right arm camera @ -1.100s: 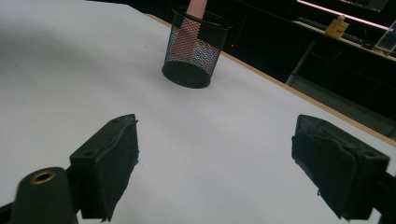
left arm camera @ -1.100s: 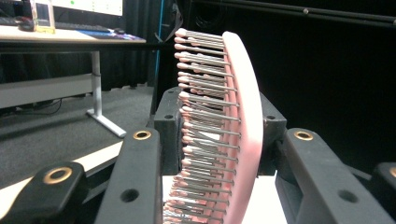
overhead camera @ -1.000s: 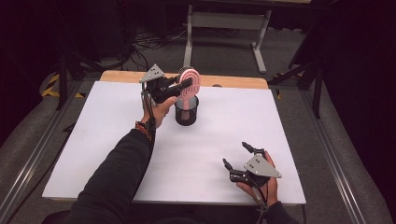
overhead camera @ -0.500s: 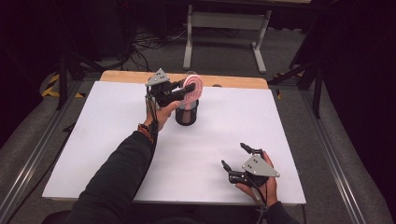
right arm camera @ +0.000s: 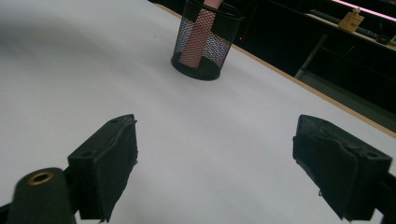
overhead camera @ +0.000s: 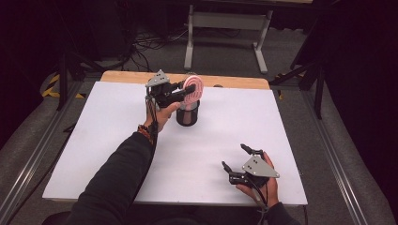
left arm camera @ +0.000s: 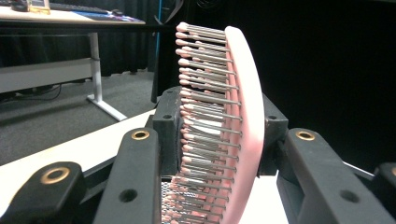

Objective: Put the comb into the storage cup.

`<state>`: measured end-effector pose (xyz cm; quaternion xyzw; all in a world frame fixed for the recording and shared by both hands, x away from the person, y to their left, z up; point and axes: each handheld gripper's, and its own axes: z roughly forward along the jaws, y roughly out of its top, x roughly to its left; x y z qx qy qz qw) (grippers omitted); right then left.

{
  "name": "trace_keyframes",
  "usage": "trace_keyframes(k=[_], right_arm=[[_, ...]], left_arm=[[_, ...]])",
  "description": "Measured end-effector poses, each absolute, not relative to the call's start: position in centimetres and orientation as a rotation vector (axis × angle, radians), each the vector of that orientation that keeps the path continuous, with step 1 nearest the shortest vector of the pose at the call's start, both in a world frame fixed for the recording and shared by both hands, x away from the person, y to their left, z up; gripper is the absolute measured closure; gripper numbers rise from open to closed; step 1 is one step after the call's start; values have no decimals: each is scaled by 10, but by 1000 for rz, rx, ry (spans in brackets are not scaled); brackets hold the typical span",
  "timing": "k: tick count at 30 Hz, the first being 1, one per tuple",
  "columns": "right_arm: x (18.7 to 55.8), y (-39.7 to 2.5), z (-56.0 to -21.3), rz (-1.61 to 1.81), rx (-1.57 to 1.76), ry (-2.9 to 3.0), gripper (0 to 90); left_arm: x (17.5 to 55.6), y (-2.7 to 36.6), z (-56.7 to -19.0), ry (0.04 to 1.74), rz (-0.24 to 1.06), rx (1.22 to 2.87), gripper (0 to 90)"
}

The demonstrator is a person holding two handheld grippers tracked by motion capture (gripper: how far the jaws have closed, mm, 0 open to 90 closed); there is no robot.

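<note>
Pink hairbrush [overhead camera: 192, 90] clamped in left hand-held gripper [overhead camera: 180, 92], above mesh cup [overhead camera: 187, 115].

The left hand-held gripper [left arm camera: 212, 154] is clamping a pink hairbrush [left arm camera: 243, 126], its two black jaws pressing in from the left and the right of the brush head. The brush is standing nearly upright, leaning a little, with its pink back facing right and its grey, pink-tipped bristles [left arm camera: 201, 107] pointing left. Brass-coloured pins are showing on the jaw links in the near foreground. Just below the brush, between the jaws, a bit of black mesh [left arm camera: 166, 189] is showing. The white worktop [left arm camera: 79, 147] is stretching off to the left behind the jaws. Farther off, a grey table leg [left arm camera: 100, 74] is standing on dark carpet before black curtains.
</note>
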<state>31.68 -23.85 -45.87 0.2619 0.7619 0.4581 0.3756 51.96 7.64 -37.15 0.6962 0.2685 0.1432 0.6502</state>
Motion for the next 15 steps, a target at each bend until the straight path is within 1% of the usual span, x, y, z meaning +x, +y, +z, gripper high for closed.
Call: trace_keyframes(k=[5, 13, 15], right_arm=[[317, -239, -459, 1167, 673, 1952, 144], [318, -238, -461, 1159, 676, 1963, 141], [319, -237, -461, 1155, 675, 1966, 139]], left_arm=[[521, 78, -372, 602, 345, 1590, 618], [522, 83, -368, 611, 402, 1608, 587], [523, 86, -368, 609, 416, 1606, 602]])
